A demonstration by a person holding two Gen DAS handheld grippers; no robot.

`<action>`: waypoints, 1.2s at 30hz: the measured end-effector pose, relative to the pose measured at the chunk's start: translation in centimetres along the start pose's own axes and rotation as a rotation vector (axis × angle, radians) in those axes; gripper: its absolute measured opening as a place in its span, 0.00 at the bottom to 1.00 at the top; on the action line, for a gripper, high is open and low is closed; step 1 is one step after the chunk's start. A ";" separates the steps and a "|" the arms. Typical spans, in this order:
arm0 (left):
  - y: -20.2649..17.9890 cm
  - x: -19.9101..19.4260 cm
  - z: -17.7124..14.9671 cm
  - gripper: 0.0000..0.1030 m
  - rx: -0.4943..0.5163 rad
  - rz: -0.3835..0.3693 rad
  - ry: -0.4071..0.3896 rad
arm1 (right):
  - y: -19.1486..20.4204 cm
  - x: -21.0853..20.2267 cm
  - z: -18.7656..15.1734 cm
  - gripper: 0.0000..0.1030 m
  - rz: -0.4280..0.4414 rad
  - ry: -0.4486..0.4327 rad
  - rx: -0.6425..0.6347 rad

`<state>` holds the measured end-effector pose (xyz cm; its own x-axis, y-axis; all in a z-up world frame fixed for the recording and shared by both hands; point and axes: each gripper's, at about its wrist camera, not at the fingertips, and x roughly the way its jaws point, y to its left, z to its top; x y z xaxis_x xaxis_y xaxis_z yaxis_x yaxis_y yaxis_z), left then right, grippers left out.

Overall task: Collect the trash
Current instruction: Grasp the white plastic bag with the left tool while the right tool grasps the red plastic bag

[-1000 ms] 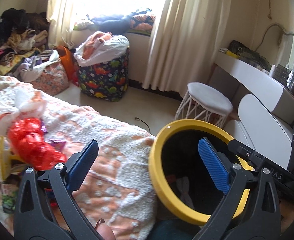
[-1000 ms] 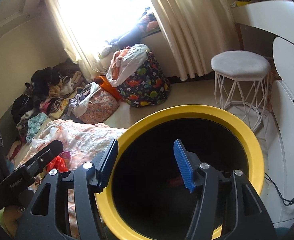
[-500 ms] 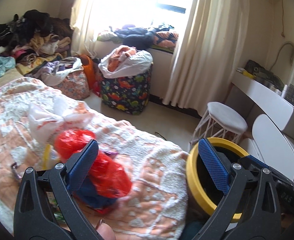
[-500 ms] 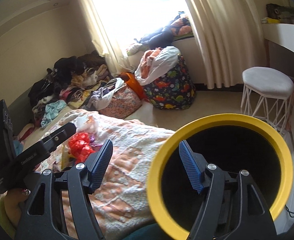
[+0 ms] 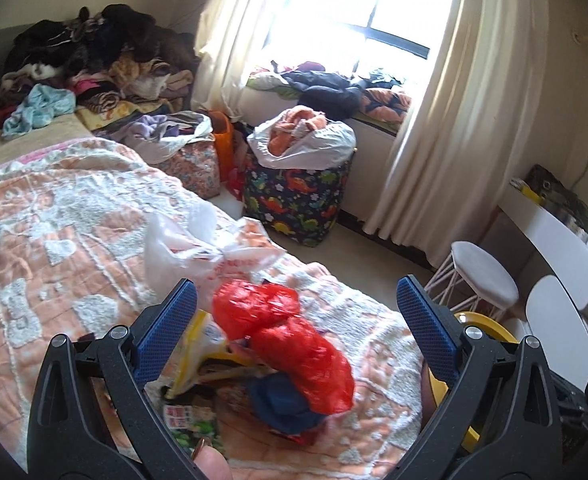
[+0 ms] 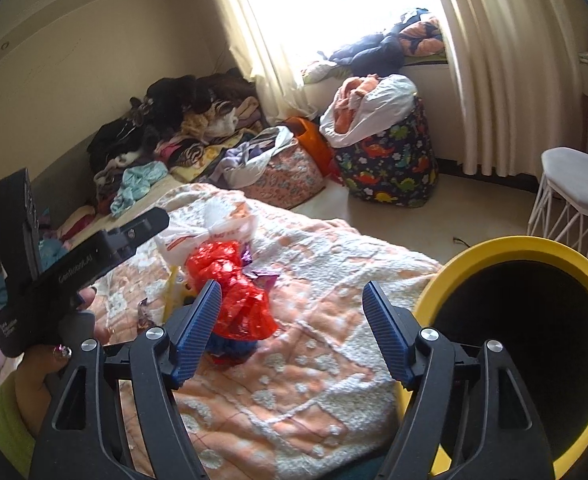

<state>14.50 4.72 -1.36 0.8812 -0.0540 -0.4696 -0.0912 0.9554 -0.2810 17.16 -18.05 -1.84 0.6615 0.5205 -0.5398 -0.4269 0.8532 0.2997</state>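
Both grippers angle down over the bed (image 5: 73,216). Left gripper (image 5: 294,320) jaws spread wide, nothing btwn the pads; red bag (image 5: 294,340) lies in the trash pile just below. Right gripper (image 6: 289,328) jaws have just been opening, empty, red bag at 10 o'clock, yellow-rimmed bin (image 6: 534,352) at 3 o'clock.

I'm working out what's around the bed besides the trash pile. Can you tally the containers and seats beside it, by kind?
Yellow-rimmed bin: 1
Dinosaur-print hamper: 1
Floral bag: 1
Orange bag: 1
White stool: 1
Total: 5
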 end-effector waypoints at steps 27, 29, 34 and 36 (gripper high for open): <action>10.6 7.6 3.9 0.89 -0.212 0.021 0.173 | 7.3 12.7 1.3 0.69 0.087 0.293 -0.171; 10.8 8.2 3.7 0.89 -0.230 0.008 0.195 | 7.4 13.2 1.2 0.68 0.090 0.308 -0.188; 11.1 9.4 3.4 0.69 -0.241 -0.012 0.246 | 7.9 14.7 0.8 0.43 0.101 0.373 -0.238; 11.0 9.6 3.2 0.54 -0.240 -0.018 0.265 | 7.9 14.9 0.6 0.35 0.107 0.386 -0.251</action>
<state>23.43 15.65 -6.30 0.7358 -0.1740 -0.6545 -0.2109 0.8596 -0.4655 23.99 -3.53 -6.98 0.3485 0.5147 -0.7834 -0.6472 0.7366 0.1961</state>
